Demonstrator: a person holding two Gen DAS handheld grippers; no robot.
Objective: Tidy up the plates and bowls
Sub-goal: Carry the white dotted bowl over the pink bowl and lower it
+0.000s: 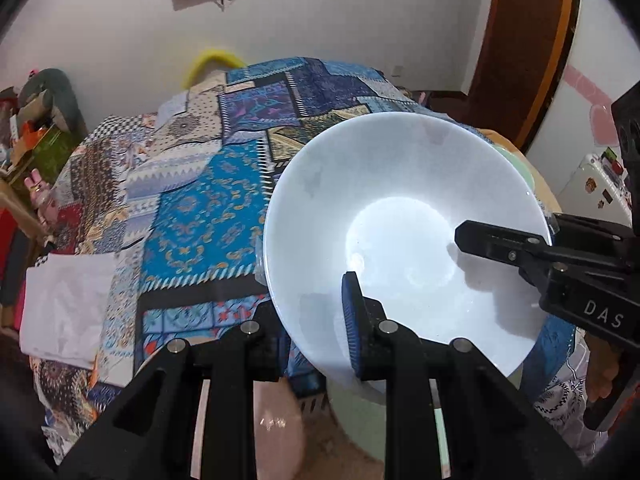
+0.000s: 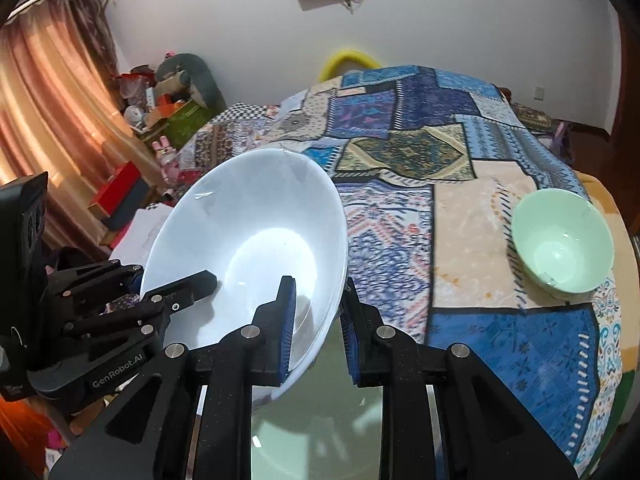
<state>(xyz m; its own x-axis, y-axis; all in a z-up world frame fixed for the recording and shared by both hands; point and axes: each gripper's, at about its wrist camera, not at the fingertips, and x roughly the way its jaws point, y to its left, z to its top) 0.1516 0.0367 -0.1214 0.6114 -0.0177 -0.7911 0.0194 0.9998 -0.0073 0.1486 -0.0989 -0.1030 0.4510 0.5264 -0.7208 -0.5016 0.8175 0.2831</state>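
- Over a patchwork cloth (image 2: 500, 208) of blues and tans: white bowl (image 2: 248, 240), tilted, lifted clear.
- Clamped on its rim from opposite sides by left gripper (image 1: 316, 320) and right gripper (image 2: 318, 320).
- Farther right, resting on the cloth: green bowl (image 2: 562, 240).
- Behind: pale wall (image 2: 460, 20), pink curtain (image 2: 44, 112).
- Legible: "GenRobot.AI", "DAS".

Left gripper (image 1: 316, 320) at lower centre, jaws clamped. Right gripper (image 2: 316, 320) likewise clamped, lower centre of its view (both angled downward, tips converging).
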